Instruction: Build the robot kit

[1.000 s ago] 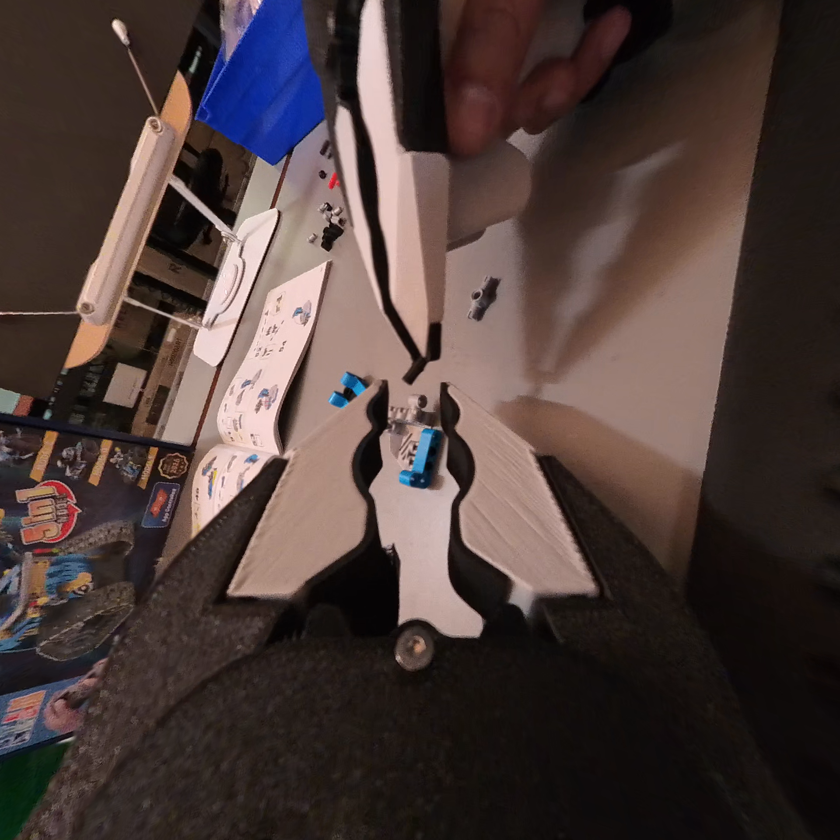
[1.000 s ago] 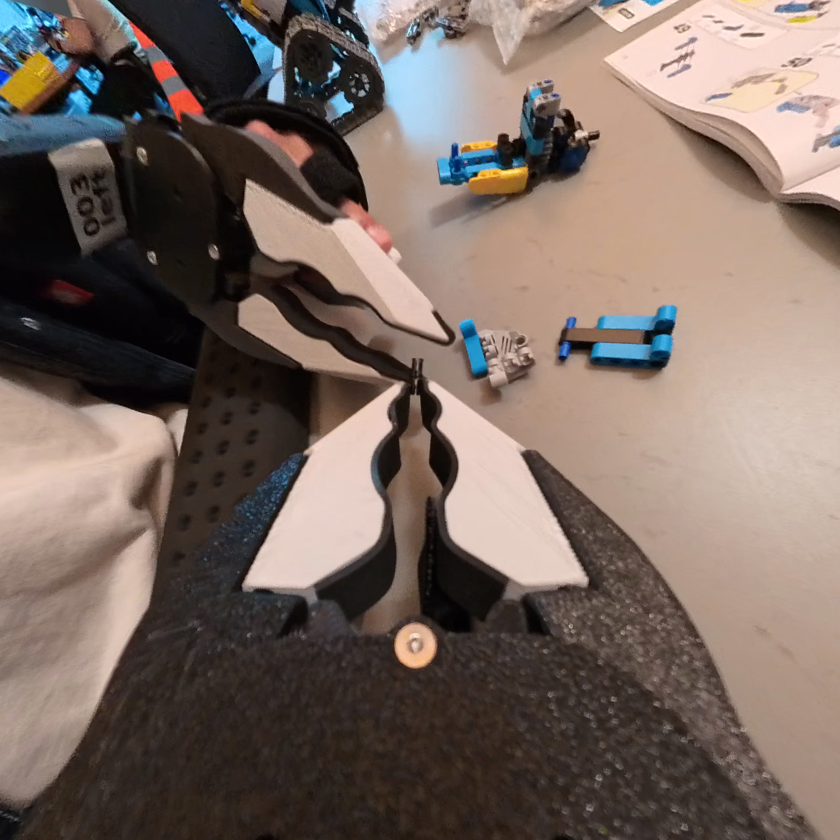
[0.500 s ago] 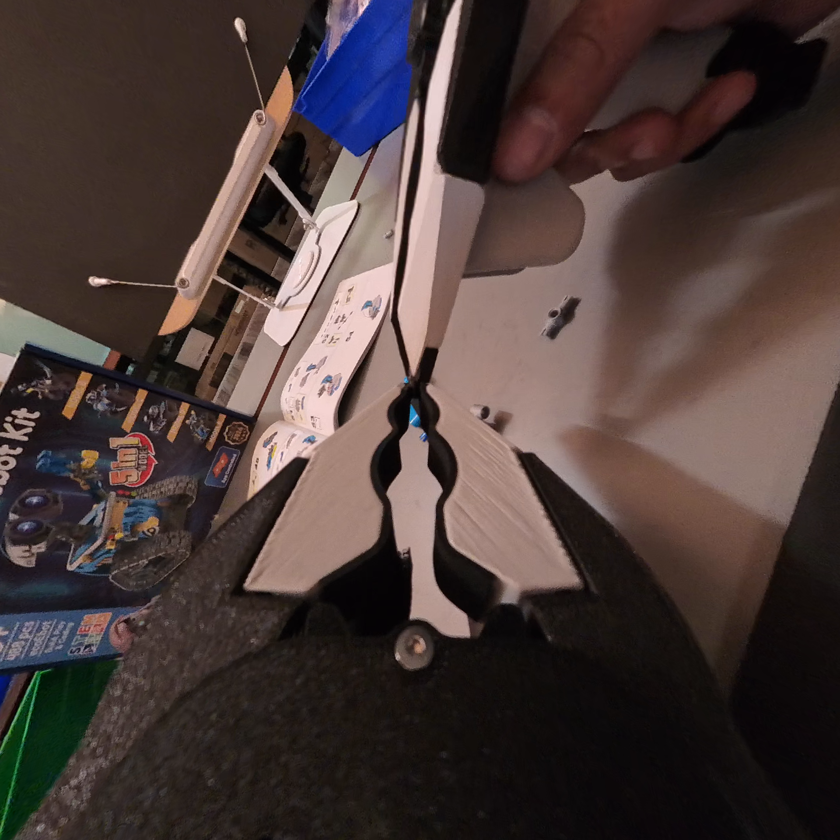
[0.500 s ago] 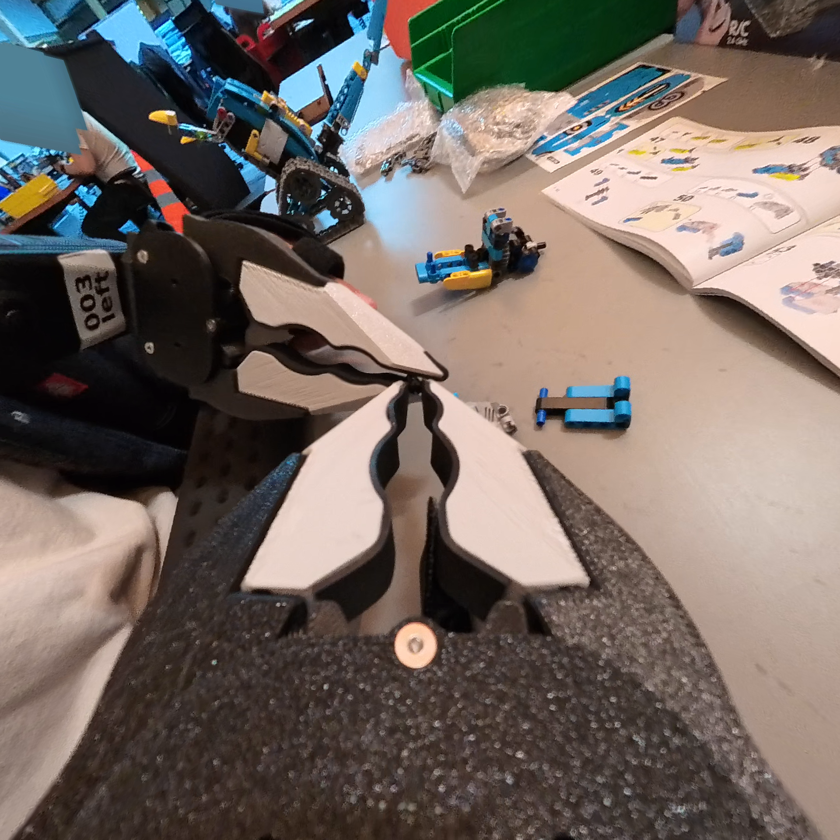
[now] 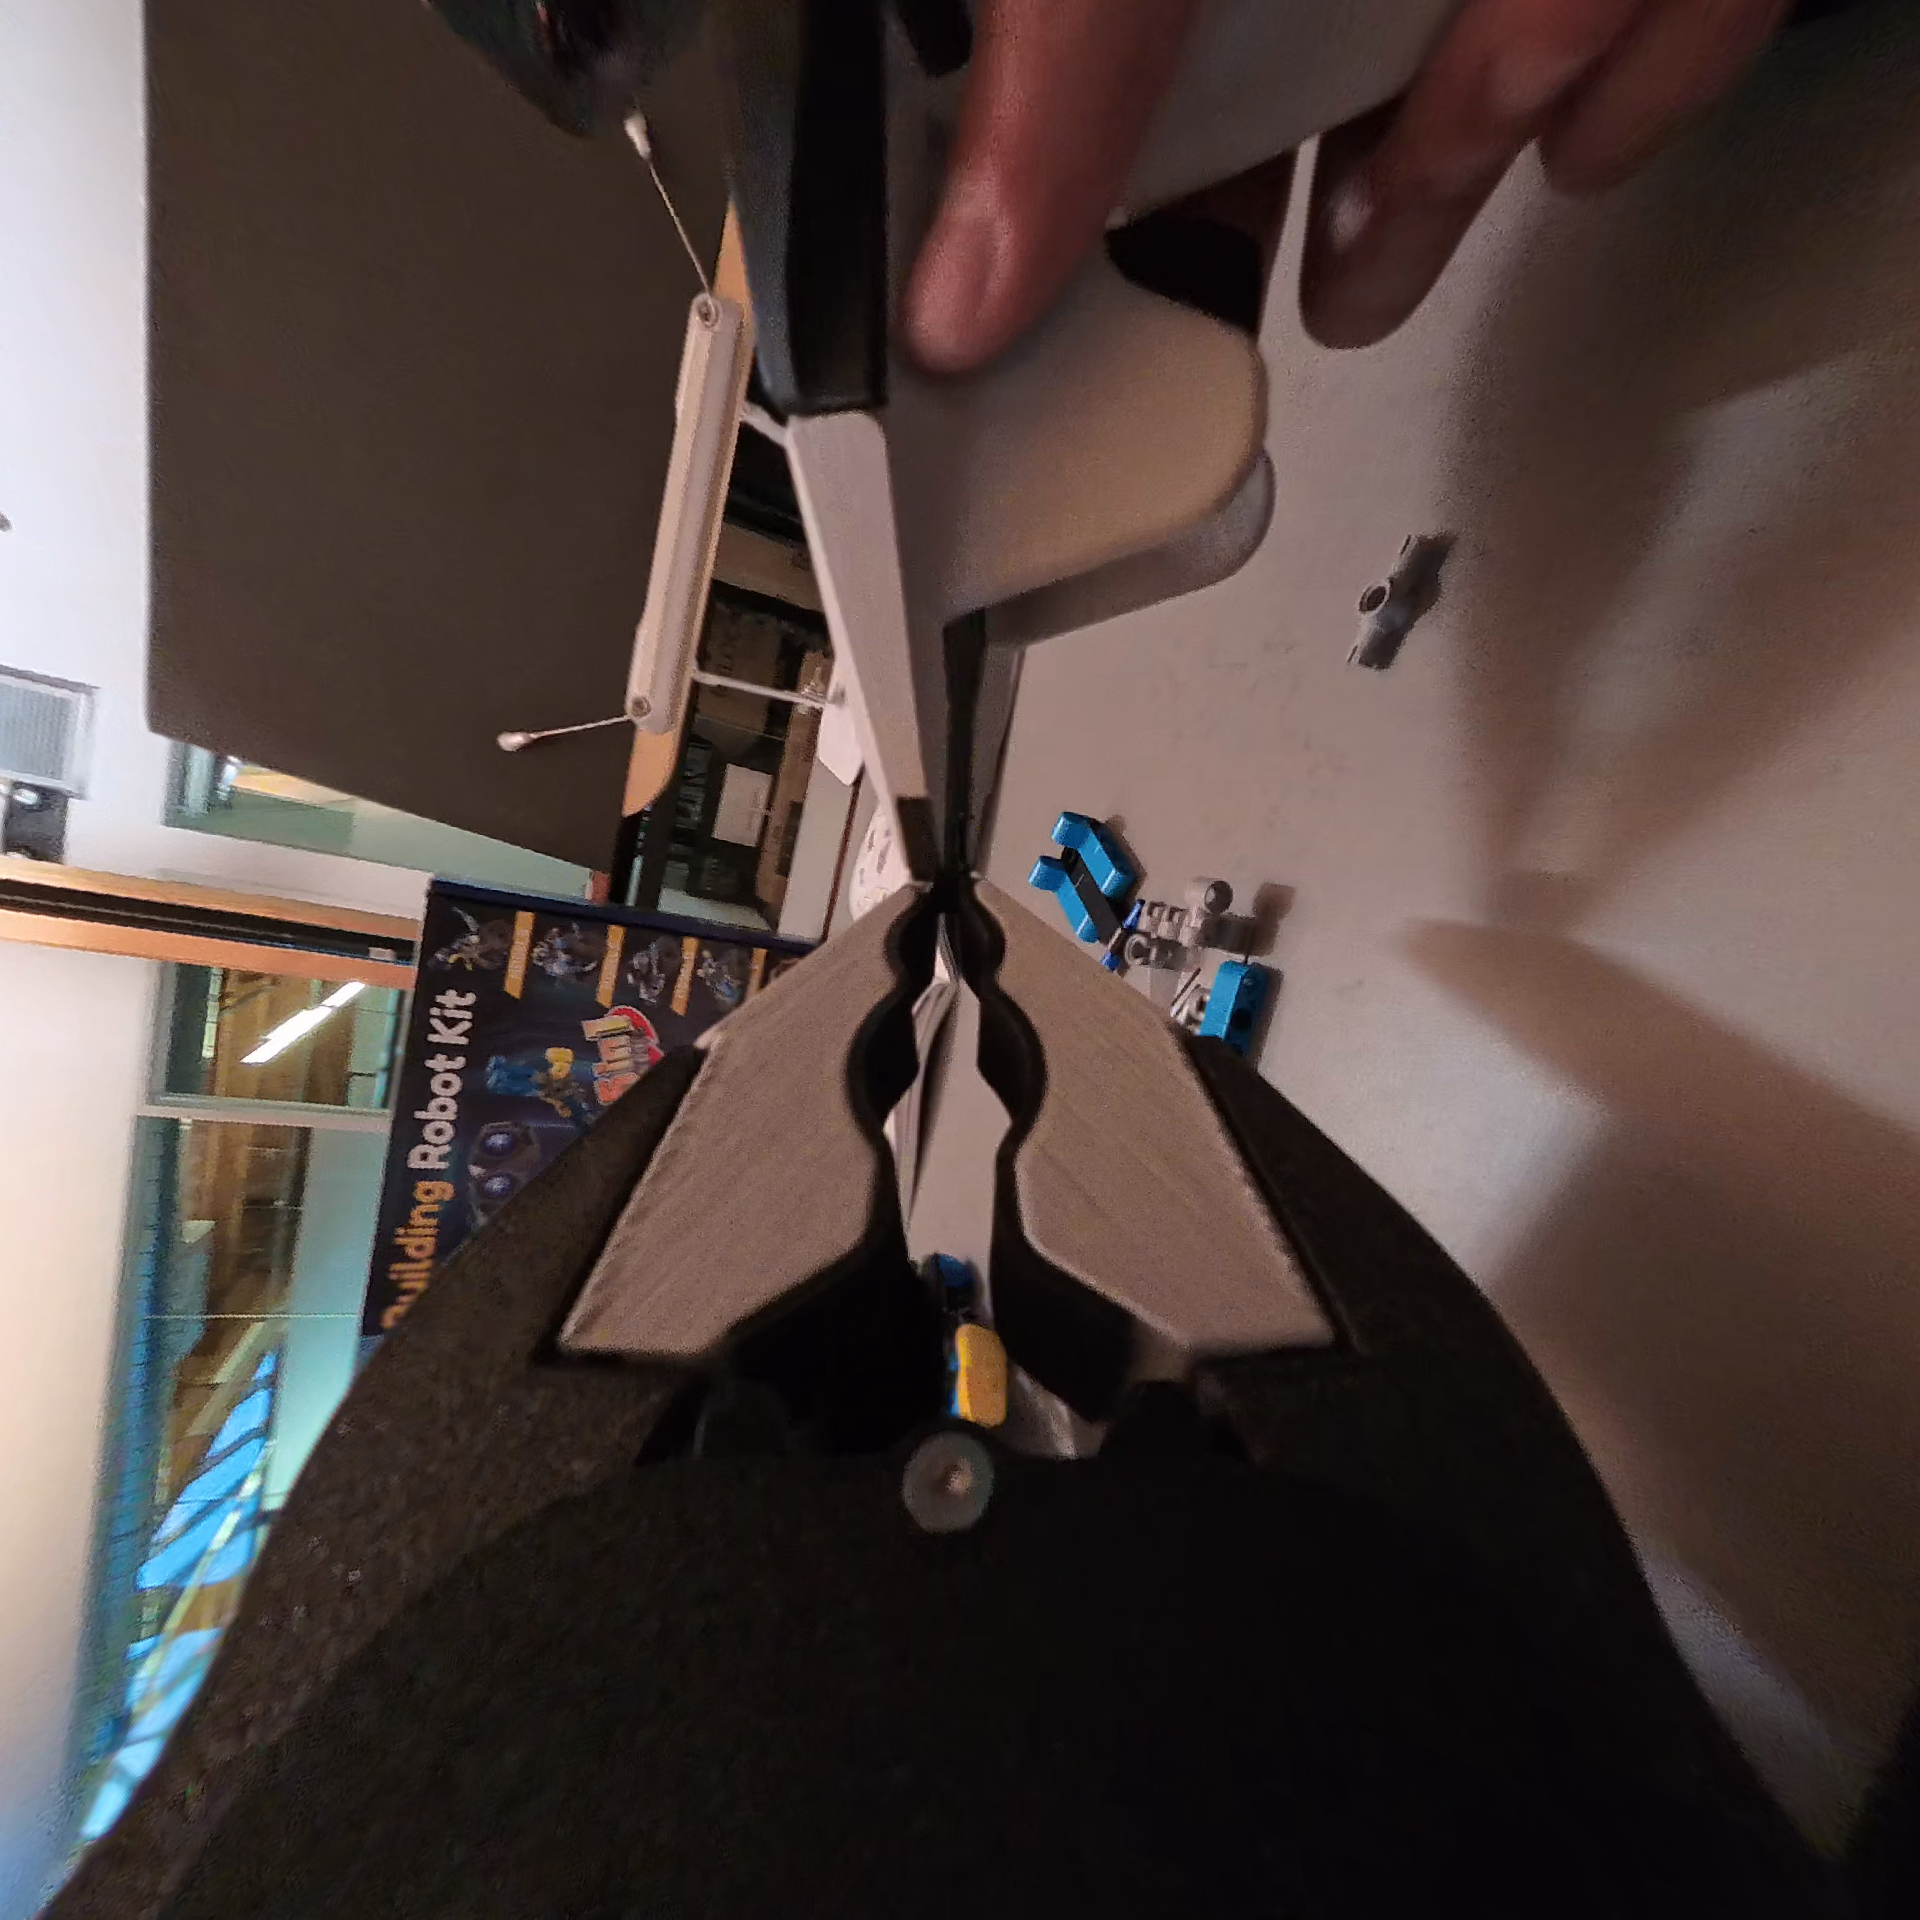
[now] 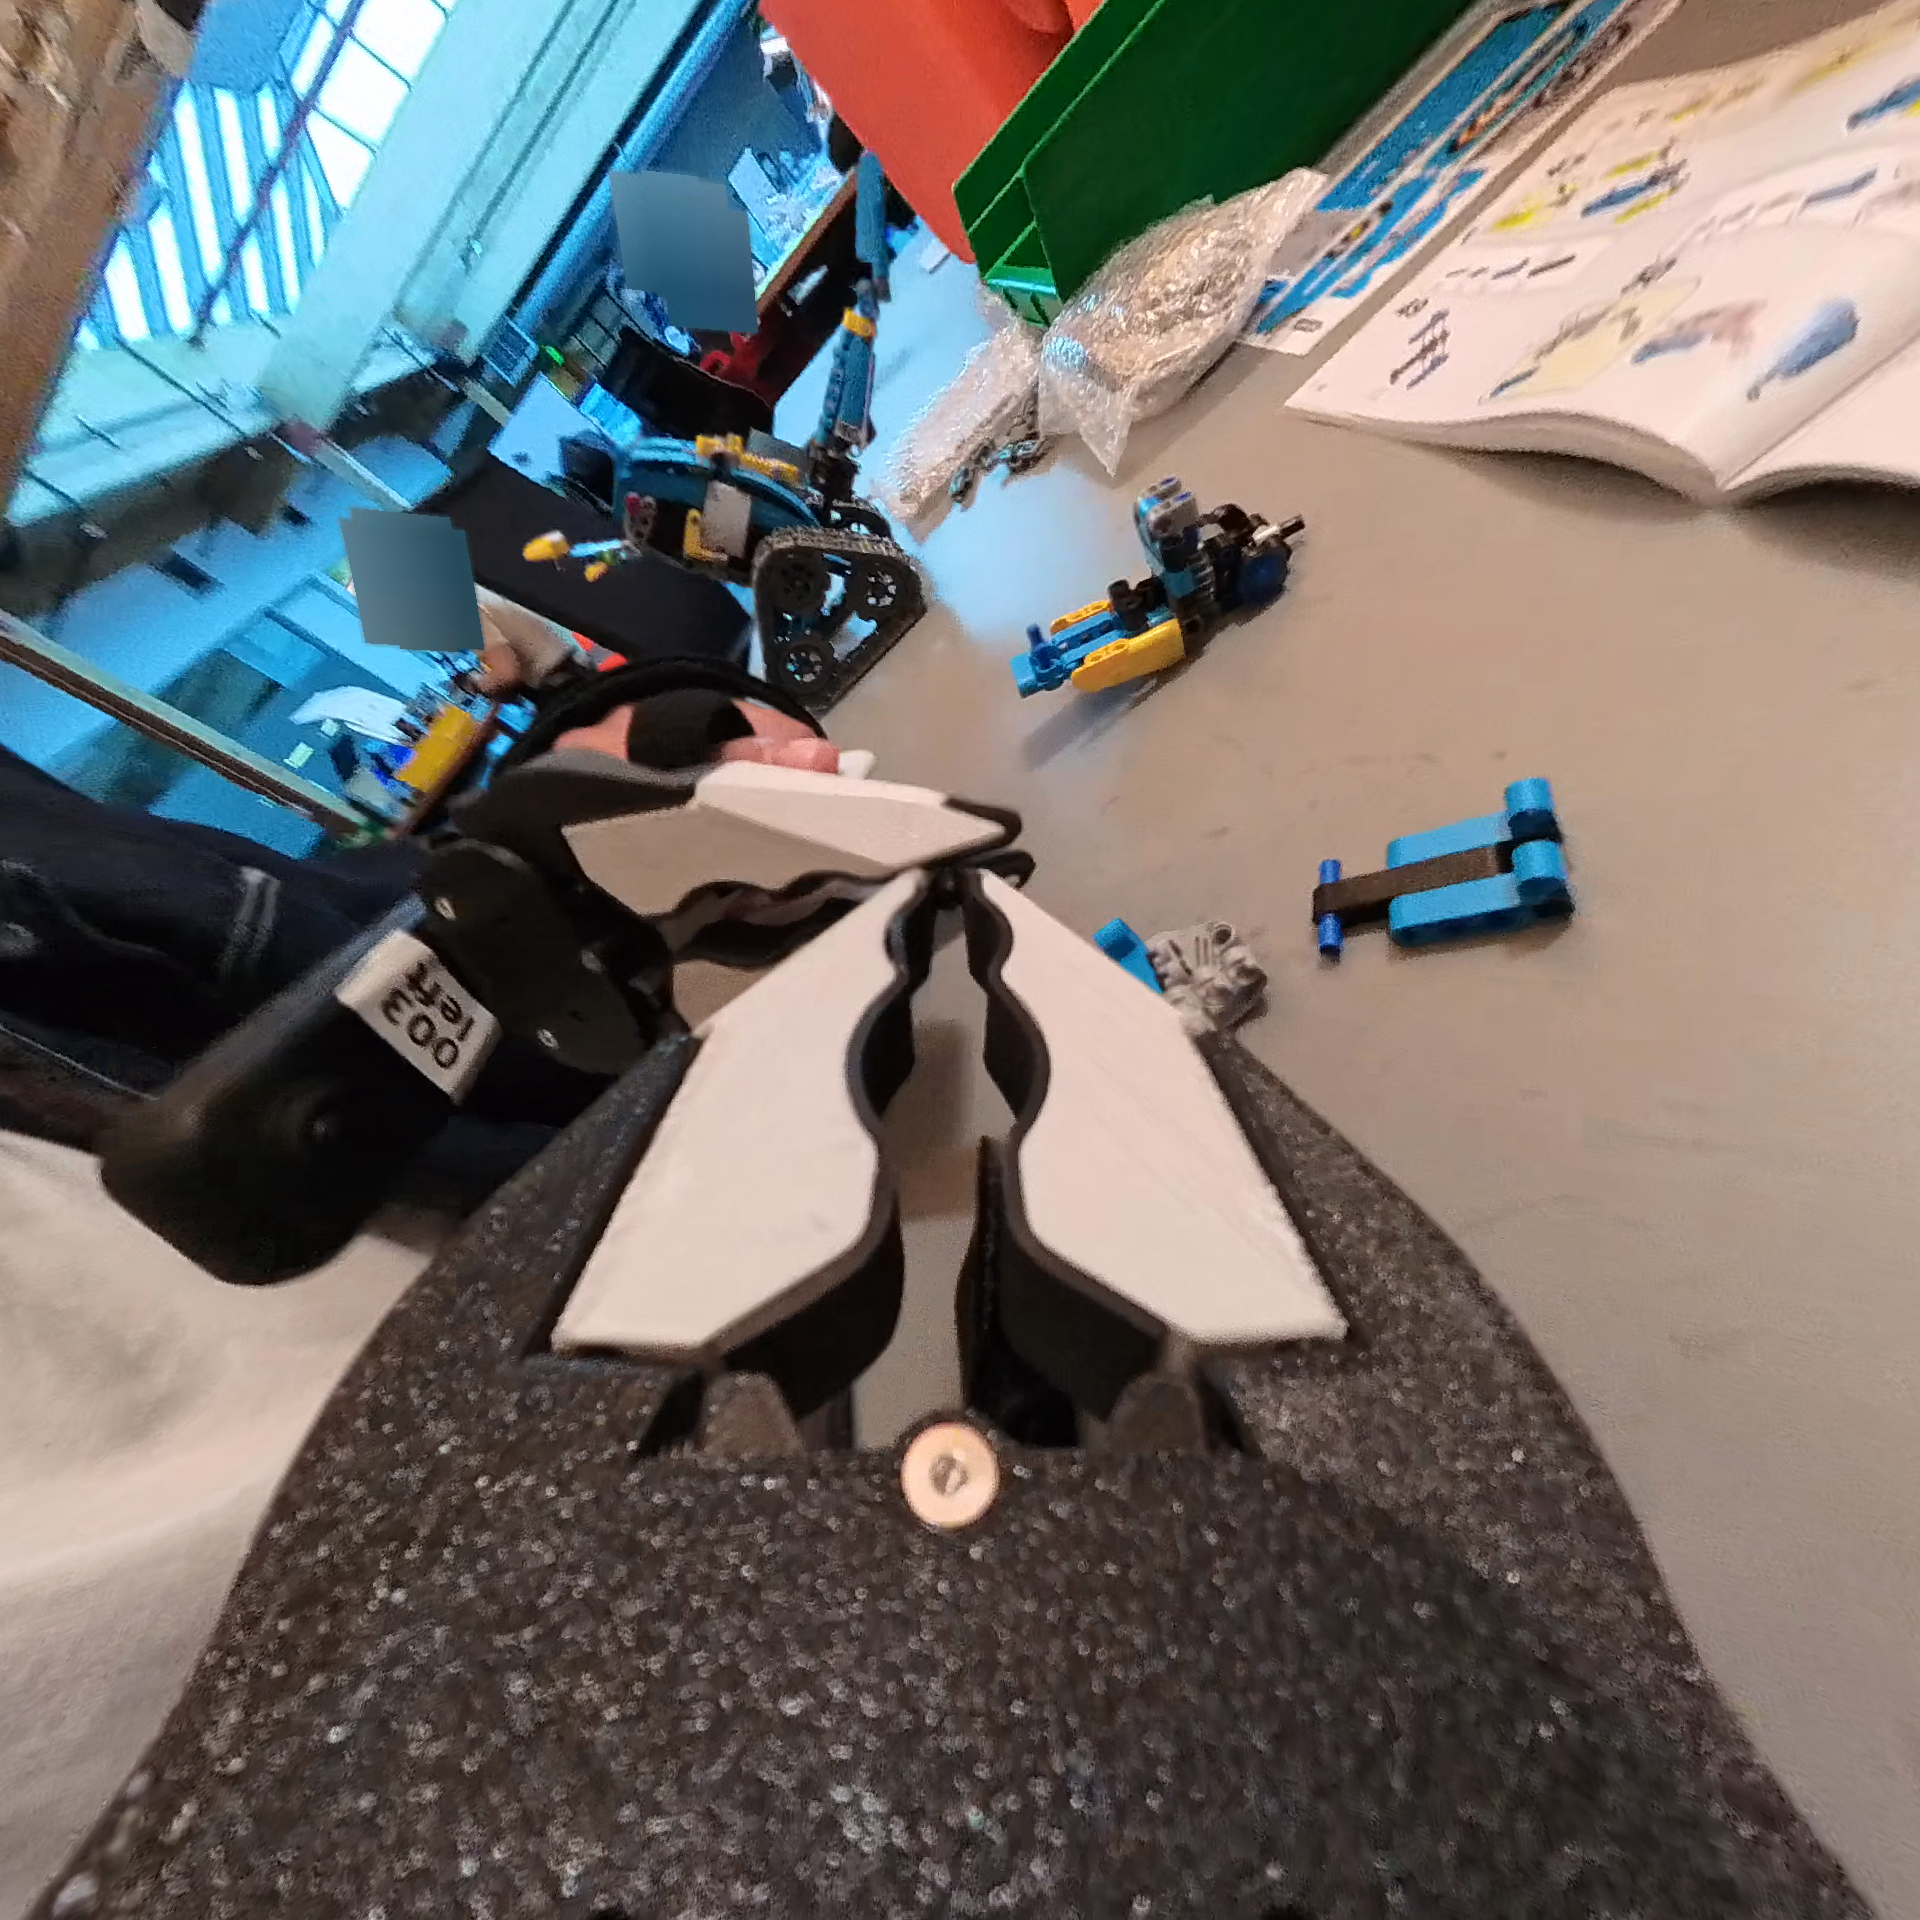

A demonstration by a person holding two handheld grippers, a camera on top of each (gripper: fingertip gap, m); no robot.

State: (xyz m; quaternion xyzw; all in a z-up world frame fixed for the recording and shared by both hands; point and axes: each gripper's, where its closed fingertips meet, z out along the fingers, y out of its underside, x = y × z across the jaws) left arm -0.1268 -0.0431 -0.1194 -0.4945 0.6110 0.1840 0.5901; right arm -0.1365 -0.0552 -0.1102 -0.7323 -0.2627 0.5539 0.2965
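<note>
both closed grippers' tips meet above table (image 6: 1558,1195), blue-grey block pieces (image 6: 1195,961) beside.

gripper tips: left gripper (image 5: 948,914) and right gripper (image 6: 951,883) meet tip to tip; whatever sits between them is too small to tell
grey piece (image 6: 1205,966): partly behind a right finger
booklet (image 6: 1662,260): cut off at the edge
window side: blurred

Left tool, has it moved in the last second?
Yes. The left tool has shifted left of the blue-and-grey piece on the table, which earlier sat between its fingers.
</note>
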